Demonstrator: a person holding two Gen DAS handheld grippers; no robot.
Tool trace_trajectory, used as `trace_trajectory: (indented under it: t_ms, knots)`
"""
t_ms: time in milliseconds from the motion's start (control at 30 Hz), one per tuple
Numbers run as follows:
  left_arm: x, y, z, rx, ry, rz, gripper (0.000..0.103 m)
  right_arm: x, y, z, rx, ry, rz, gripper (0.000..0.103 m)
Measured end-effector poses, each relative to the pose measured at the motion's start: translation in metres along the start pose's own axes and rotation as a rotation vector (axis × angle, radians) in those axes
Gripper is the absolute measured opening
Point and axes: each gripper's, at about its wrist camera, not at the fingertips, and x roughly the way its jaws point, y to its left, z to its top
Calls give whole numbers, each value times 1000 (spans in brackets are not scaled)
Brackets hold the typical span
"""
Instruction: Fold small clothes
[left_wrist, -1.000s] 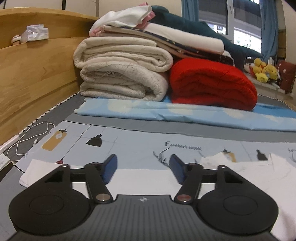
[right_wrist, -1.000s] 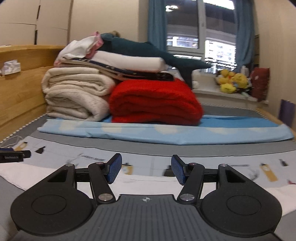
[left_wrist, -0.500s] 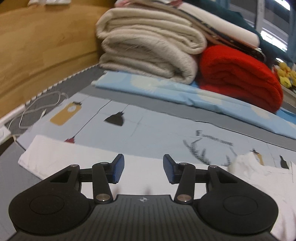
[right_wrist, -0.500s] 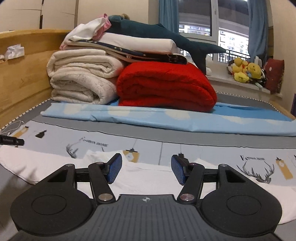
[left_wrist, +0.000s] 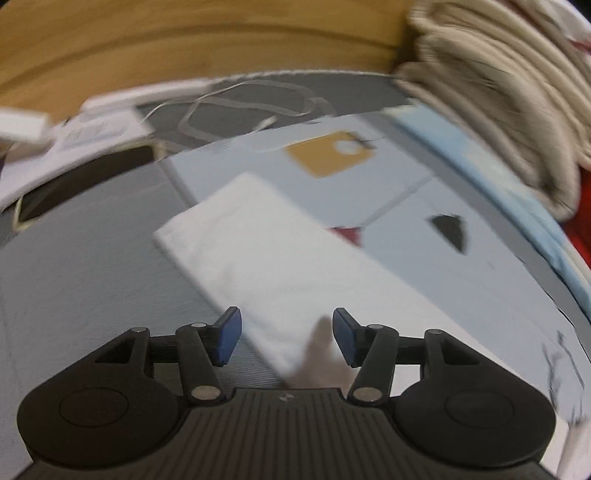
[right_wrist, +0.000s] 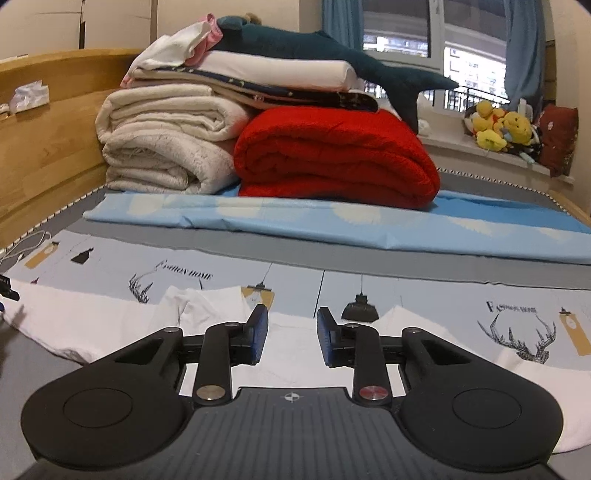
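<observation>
Left wrist view: blurred, angled steeply down from close above the white garment (left_wrist: 258, 251), facing the wooden bed frame (left_wrist: 184, 48). Right wrist view: low, near level, facing the far folded blankets (right_wrist: 332, 158). Shared: garment, printed sheet (right_wrist: 295, 280), cream blanket.

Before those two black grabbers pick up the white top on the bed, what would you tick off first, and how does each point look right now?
1. White cotton garment lies spread flat: ok.
2. Left gripper over the sleeve end, fingers apart, nothing pinched: ok.
3. Right gripper has just been closing; cloth between the fingers: cannot tell.
4. Left view sharp enough to aim: not ok, blurred.
5. White charging cable clear of the sleeve: ok.
6. Red folded blanket and cream folded blankets well behind the work area: ok.
</observation>
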Motion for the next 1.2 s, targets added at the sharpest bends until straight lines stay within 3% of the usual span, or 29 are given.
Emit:
trace_trajectory:
  t_ms: [133,233,367,600,733,967,1200]
  knots:
    - [3,2,1,12,8,32,58,7,2,-5,-13,36,5,30]
    - [3,-2,3,59,-8,28,4,14,4,-7,2,66,6,30]
    - [-24,-23,3,72,-69,4,3,15,12,-5,-7,70,23,22]
    - [-103,-89,-7,140,-177,-196,3,-2,19,-5,-51,55,35,13]
    - [-140,-119,-43,191,-147,-299,3,-19,11,-7,-10,50,7,11]
    - [-186,-158,-111,264,-110,-408,3,-52,6,-7,74,0,-31,9]
    - [-221,-202,-168,356,-51,-534,3,-61,-3,-30,128,79,-70,9]
